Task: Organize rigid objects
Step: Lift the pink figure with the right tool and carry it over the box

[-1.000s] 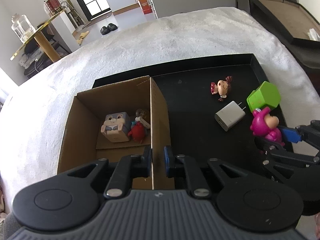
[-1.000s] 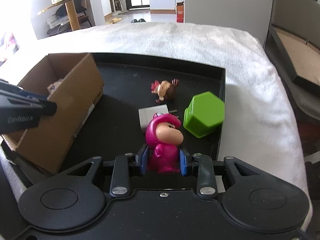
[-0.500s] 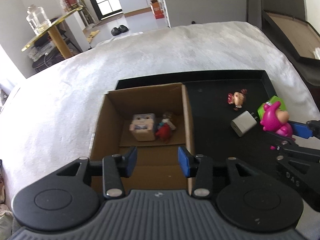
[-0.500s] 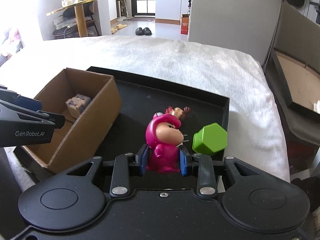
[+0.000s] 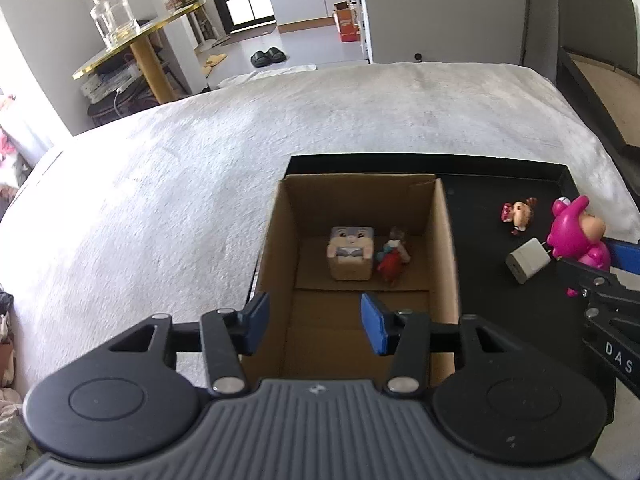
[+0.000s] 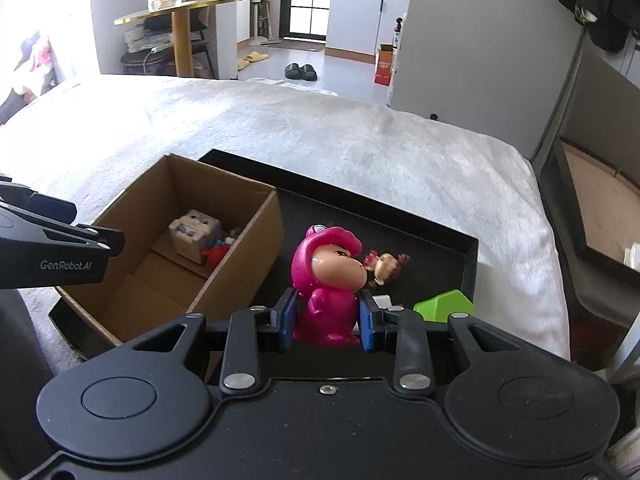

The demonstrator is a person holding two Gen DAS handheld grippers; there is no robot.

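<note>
My right gripper (image 6: pixel 326 320) is shut on a pink toy figure (image 6: pixel 328 280) and holds it above the black tray (image 6: pixel 468 268), right of the cardboard box (image 6: pixel 236 264). The figure also shows in the left wrist view (image 5: pixel 576 236). My left gripper (image 5: pixel 314 322) is open and empty over the near end of the box (image 5: pixel 446 248). Inside the box lie a grey cube toy (image 5: pixel 351 252) and a small red figure (image 5: pixel 392 258). On the tray lie a small doll (image 5: pixel 520 214), a white charger (image 5: pixel 528 260) and a green block (image 6: pixel 444 306).
The tray sits on a white fluffy blanket (image 5: pixel 200 184) that covers the bed. A dark frame (image 6: pixel 592 216) stands off the bed's right side. A gold side table with a glass jar (image 5: pixel 110 20) stands far left.
My left gripper let go of the box's wall, opened and drew back and up. My right gripper lifted the pink figure off the tray and carried it toward the box.
</note>
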